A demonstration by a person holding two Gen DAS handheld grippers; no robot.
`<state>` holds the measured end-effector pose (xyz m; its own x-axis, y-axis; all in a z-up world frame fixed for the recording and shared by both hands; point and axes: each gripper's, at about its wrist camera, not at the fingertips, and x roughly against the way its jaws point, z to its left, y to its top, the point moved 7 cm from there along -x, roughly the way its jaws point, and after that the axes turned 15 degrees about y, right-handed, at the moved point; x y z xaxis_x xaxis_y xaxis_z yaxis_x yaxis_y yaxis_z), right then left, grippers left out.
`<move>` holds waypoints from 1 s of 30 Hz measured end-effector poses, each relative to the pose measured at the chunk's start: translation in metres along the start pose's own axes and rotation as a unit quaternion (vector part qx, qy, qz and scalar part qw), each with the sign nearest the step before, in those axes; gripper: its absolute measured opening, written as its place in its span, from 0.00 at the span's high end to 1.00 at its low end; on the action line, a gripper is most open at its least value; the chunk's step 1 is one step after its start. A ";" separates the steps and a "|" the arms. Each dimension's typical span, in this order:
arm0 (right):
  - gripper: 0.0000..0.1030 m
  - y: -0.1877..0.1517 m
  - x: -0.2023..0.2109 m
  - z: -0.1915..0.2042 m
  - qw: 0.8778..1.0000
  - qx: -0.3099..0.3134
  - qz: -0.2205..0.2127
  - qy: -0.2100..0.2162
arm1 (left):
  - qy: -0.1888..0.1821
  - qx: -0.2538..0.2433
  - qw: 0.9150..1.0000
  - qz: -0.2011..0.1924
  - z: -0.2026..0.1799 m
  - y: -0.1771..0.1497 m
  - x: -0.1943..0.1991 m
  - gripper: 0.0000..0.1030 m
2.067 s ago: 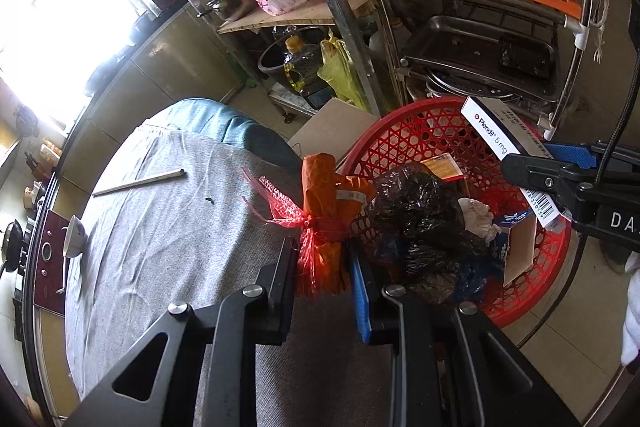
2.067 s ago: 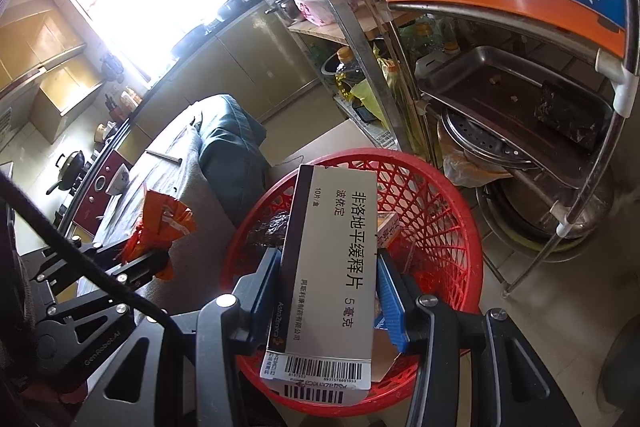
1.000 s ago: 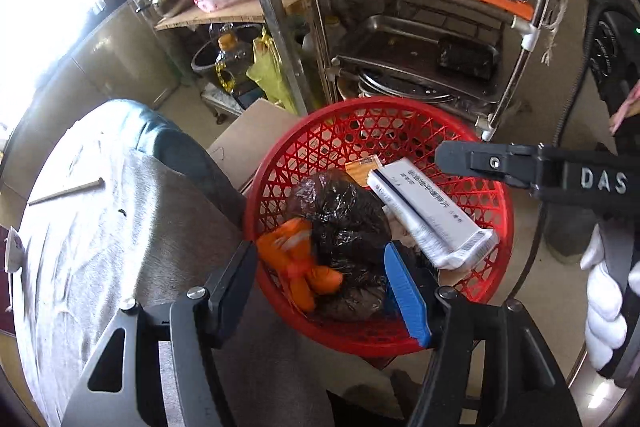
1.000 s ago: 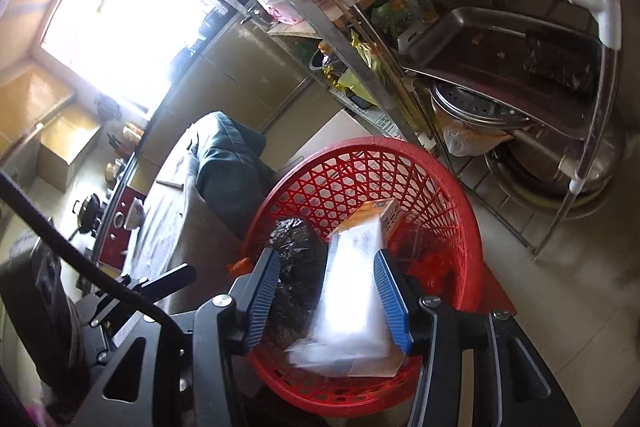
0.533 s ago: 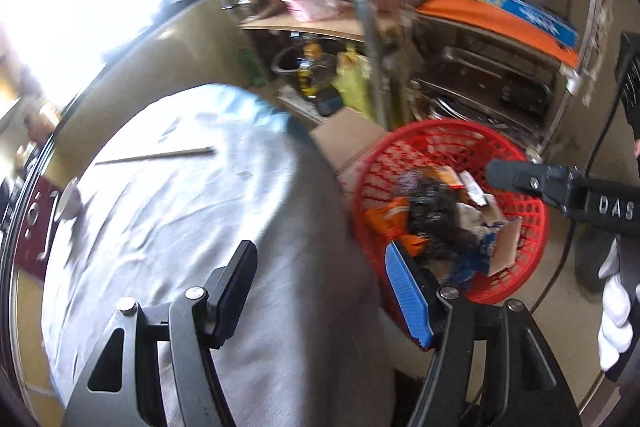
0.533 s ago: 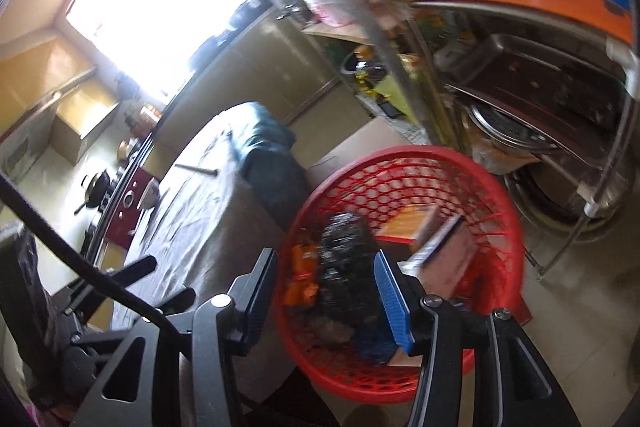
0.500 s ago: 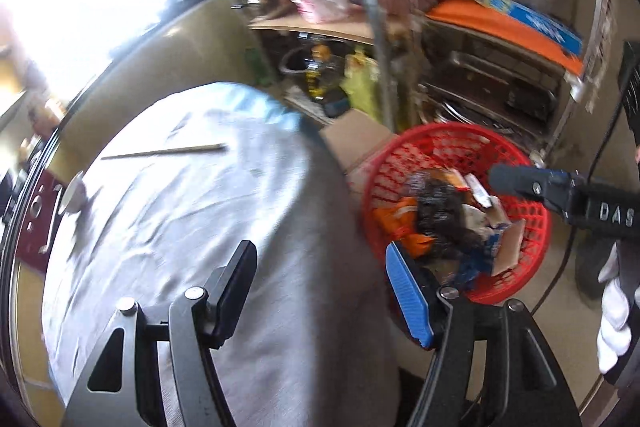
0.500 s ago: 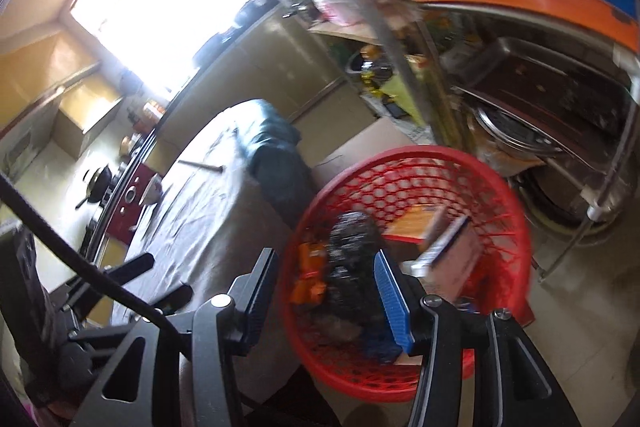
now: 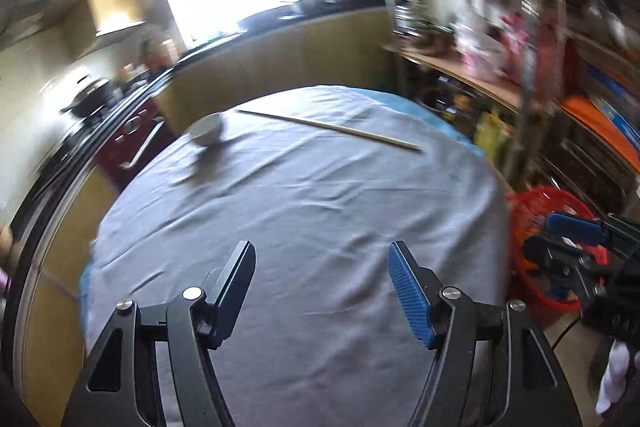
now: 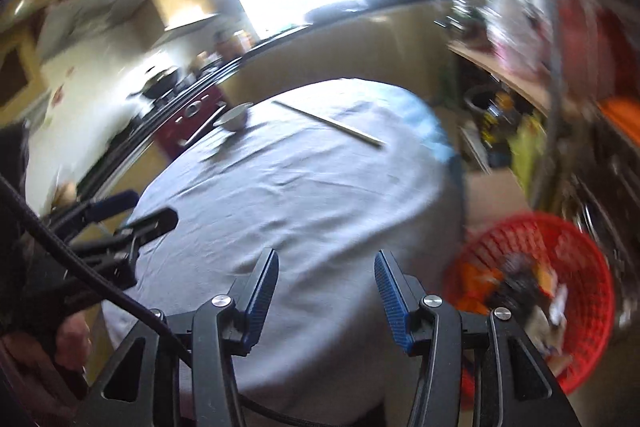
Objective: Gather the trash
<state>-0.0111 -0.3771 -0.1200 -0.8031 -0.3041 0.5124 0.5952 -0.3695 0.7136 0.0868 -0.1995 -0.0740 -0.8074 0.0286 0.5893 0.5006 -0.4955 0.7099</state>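
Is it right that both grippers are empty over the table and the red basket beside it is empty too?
Not quite. The left gripper and right gripper are empty over the table, but the red basket holds trash, as the right wrist view shows.

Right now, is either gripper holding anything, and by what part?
Nothing is held. The left gripper and right gripper both stand open over the grey tablecloth.

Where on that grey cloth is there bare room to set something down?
Most of the grey tablecloth is bare, from the chopsticks and small bowl at the far side to its near edge. The red basket and shelves are crowded.
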 end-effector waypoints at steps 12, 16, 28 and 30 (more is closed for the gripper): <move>0.47 0.024 -0.055 0.129 0.992 0.126 0.015 0.007 | 0.104 0.103 0.989 -0.010 0.143 -0.026 -0.007 0.19; 0.47 0.027 -0.069 0.153 0.990 0.138 0.024 0.011 | 0.138 0.115 0.984 -0.008 0.171 -0.037 -0.009 0.17; 0.47 0.027 -0.089 0.207 0.985 0.167 0.030 0.021 | 0.155 0.144 0.977 -0.006 0.216 -0.053 0.002 0.12; 0.47 0.026 -0.091 0.212 0.985 0.167 0.030 0.020 | 0.151 0.148 0.977 -0.003 0.221 -0.054 0.003 0.12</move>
<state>0.0718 -0.1732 -0.0472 -0.7606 -0.3543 0.5440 0.5944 -0.0430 0.8030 0.1260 0.0190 -0.0251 -0.8439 -0.2489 0.4752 0.5274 -0.2227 0.8199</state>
